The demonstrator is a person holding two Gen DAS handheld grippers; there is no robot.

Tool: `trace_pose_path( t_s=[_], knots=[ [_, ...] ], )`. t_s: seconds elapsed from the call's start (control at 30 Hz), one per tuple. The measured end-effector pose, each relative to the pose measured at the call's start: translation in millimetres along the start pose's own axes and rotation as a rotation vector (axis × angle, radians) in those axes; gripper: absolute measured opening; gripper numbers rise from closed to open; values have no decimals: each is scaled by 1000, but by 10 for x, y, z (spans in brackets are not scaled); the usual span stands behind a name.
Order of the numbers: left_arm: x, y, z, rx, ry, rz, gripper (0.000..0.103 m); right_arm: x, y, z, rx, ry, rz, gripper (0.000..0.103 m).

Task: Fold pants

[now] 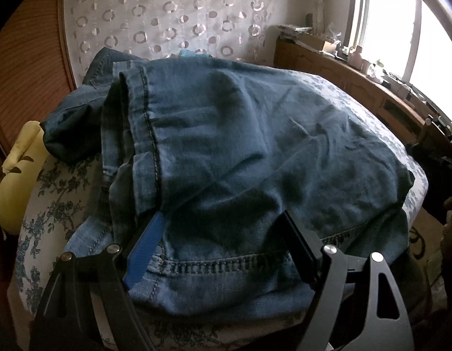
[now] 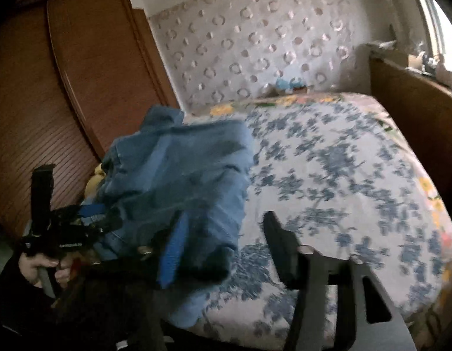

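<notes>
Denim pants (image 1: 226, 152) lie folded at the bed's (image 2: 328, 161) left edge; left gripper (image 1: 220, 245) jaws apart, straddling the hem; right gripper (image 2: 223, 251) apart, empty; press layers flat, square the edges.

blur: right wrist view smeared | hidden: bedsheet (image 1: 35, 204) under jeans (image 1: 240, 146) | cut: window (image 1: 401, 29)

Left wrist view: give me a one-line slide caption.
Open left tongs straddle the stitched hem of folded blue denim pants on a floral-print bedsheet.
</notes>
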State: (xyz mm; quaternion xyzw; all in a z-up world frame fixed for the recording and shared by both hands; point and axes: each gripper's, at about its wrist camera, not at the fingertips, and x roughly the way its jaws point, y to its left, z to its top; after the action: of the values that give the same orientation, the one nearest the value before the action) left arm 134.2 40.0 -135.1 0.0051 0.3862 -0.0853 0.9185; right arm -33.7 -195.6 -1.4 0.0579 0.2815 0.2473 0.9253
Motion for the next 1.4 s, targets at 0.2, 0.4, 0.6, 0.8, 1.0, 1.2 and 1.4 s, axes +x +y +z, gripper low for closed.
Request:
trace_pose_path(
  t_s=[0.2, 0.4, 0.6, 0.8, 1.0, 1.2, 1.4],
  knots=[
    [27, -30, -7, 6, 1, 5, 82, 532, -75, -24, 54, 97, 1, 58],
    [22, -8, 0, 1, -1, 3, 82, 747, -55, 57, 59, 120, 59, 58],
    [22, -12, -5, 0, 0, 2, 82, 872, -44, 69, 61, 133, 117, 20],
    [-129, -33, 53, -19, -27, -48, 82, 608, -57, 325, 27, 27, 123, 15],
    [-384, -239, 120, 5, -80, -96, 82, 344, -230, 490, 9, -22, 36, 15],
    [-361, -326, 135, 15, -63, -113, 82, 579, -324, 345, 3, 99, -42, 15],
    [-352, -318, 171, 17, -48, -107, 82, 679, -282, 415, 28, 82, -36, 15]
  ],
)
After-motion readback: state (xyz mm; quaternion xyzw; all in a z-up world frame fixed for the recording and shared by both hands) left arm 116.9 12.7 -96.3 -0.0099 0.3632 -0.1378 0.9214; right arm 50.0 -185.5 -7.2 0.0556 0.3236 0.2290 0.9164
